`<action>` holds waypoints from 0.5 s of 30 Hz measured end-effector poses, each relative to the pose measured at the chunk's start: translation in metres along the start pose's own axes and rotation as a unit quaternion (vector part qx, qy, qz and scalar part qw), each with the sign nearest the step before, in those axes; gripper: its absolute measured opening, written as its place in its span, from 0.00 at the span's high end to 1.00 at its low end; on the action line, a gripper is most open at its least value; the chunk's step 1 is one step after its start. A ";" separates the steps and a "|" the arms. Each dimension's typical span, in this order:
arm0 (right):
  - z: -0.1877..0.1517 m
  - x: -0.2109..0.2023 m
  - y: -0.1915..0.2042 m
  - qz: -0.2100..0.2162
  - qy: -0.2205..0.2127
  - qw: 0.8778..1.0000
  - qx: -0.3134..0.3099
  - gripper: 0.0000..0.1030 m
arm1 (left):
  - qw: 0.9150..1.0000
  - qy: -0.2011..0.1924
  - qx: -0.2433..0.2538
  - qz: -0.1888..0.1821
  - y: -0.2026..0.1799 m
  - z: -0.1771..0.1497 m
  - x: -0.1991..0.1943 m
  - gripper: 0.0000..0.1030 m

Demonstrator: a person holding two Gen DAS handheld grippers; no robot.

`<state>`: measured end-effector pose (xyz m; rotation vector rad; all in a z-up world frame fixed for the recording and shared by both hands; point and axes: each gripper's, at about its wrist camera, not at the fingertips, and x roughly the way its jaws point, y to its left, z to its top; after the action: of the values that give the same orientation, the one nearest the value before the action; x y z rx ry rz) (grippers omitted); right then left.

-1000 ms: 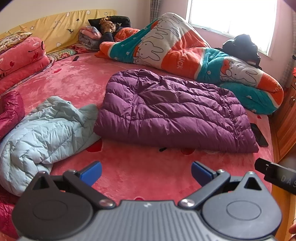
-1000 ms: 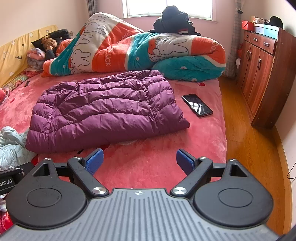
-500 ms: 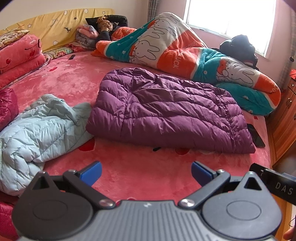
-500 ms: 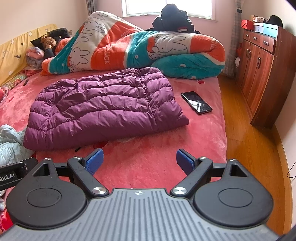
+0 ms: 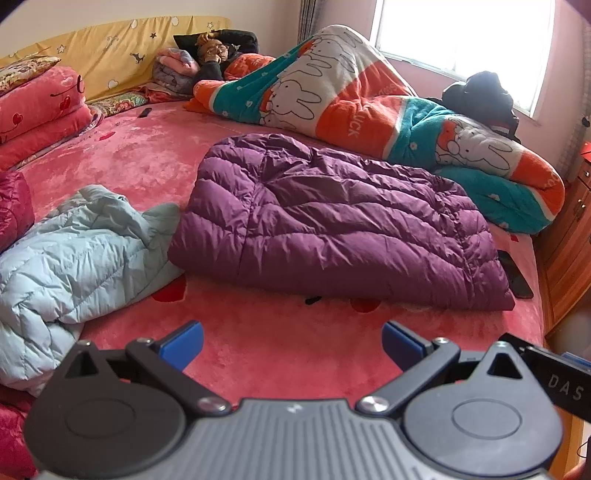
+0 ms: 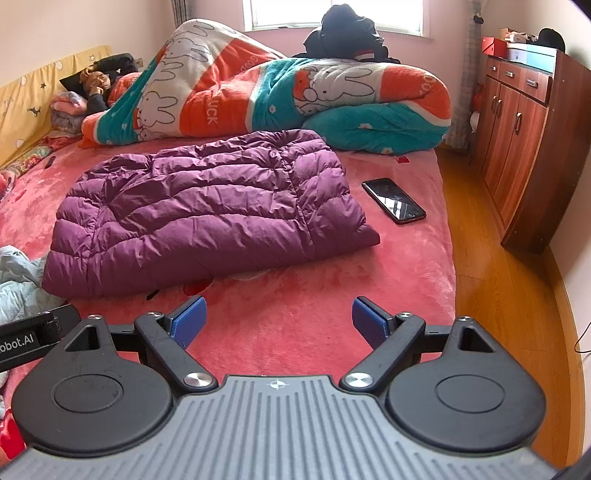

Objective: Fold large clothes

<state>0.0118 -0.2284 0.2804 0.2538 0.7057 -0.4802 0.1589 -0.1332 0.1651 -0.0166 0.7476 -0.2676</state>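
I see soft daylight from the blown-out window [image 5: 461, 33] at one o'clock, faint shadows, sharp focus throughout, and fisheye bending with dark corners.

a home bedroom: pink bed [image 6: 332, 295], rabbit-print quilt [image 6: 295, 92], wooden cabinet [image 6: 524, 140].

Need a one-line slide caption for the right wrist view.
Open right gripper hovers over pink bed, folded purple down jacket ahead, phone beside it.
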 end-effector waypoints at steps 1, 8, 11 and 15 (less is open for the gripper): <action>0.000 0.001 0.000 0.000 0.000 1.000 0.000 0.00 | 1.000 0.002 -0.001 0.000 0.001 0.000 0.001 0.01; -0.002 0.003 0.000 0.001 0.005 1.000 -0.003 0.00 | 1.000 0.004 -0.001 0.002 0.002 -0.002 0.008 0.01; -0.003 0.005 0.000 0.002 0.006 1.000 -0.005 0.00 | 1.000 0.005 -0.005 -0.003 0.004 -0.004 0.011 0.01; -0.005 0.008 0.001 0.003 0.009 1.000 -0.007 0.00 | 1.000 0.013 -0.011 -0.007 0.008 -0.011 0.015 0.01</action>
<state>0.0147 -0.2286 0.2714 0.2469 0.7263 -0.4668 0.1641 -0.1281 0.1458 -0.0382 0.7756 -0.2728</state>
